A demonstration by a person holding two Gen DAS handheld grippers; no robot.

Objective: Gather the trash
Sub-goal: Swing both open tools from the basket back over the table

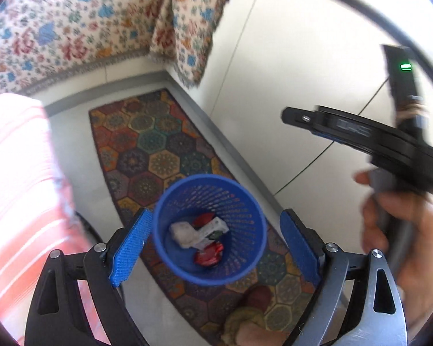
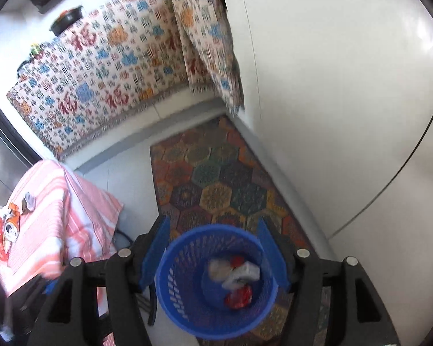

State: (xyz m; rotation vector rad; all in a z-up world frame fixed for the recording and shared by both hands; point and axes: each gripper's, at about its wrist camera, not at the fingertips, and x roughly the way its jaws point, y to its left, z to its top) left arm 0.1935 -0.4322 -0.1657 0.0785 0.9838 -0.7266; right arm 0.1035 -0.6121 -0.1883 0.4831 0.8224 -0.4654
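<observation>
blue bin (image 2: 216, 282) on rug (image 2: 216, 184), holds wrappers (image 1: 200, 235) (several pieces). left gripper (image 1: 215, 249) and right gripper (image 2: 213, 255) both spread wide, empty, above bin. crushed can (image 2: 11, 225) plus scraps left on striped table (image 2: 57, 201), far left: task partly done.

Both wrist views downward, near, sharing blue bin (image 1: 210, 229).

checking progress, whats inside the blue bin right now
The blue bin holds a crumpled white wad, a white carton and red wrappers. Anything beneath that pile is covered.
</observation>
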